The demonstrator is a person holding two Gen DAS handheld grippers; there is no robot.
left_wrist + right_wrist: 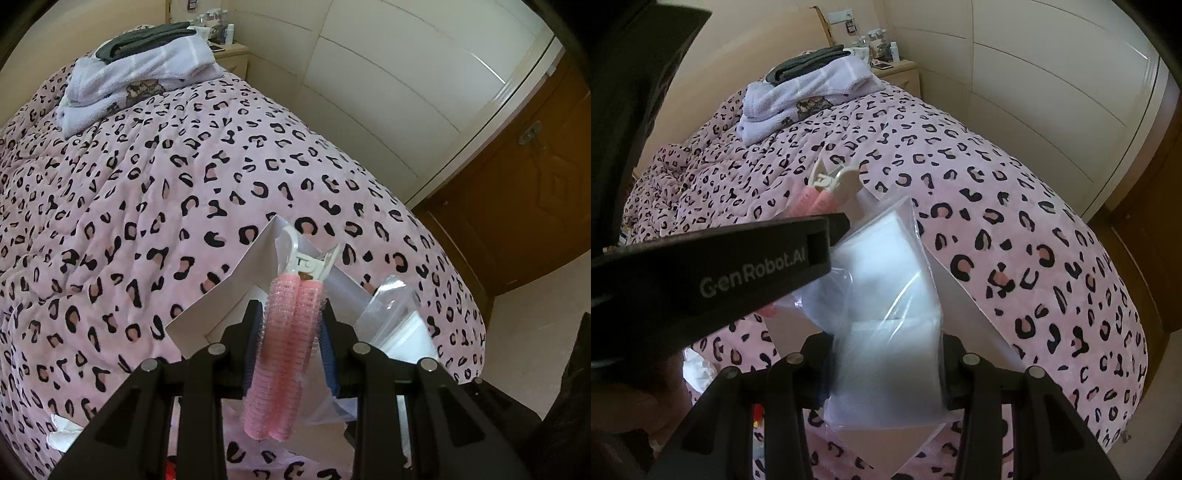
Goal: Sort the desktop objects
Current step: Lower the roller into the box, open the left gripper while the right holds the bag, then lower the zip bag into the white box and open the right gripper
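you work above a bed with a pink leopard-print quilt (155, 206); beyond both grippers, at the far end, lies one stack of folded towels (140, 85), pale lilac with something dark on top.

just ahead of the fingers sits one white open-topped box or tray (221, 291); its exact form is hard to tell.

your right gripper (886, 354) is closed on one clear plastic bag (886, 295) with white contents, held up over the white box.

your left gripper (291, 325) is clamped on a pink velcro hair-roller clip (284, 332), two rollers side by side on one white clip, its clip end pointing away from you over the box.

judged step: both items are in hand and carried, close together. whether they go into the box or came out of it, this moment does not settle.

next move calls for keeping both grips firm and the two grippers from colliding; the bag is slippery and may sag.
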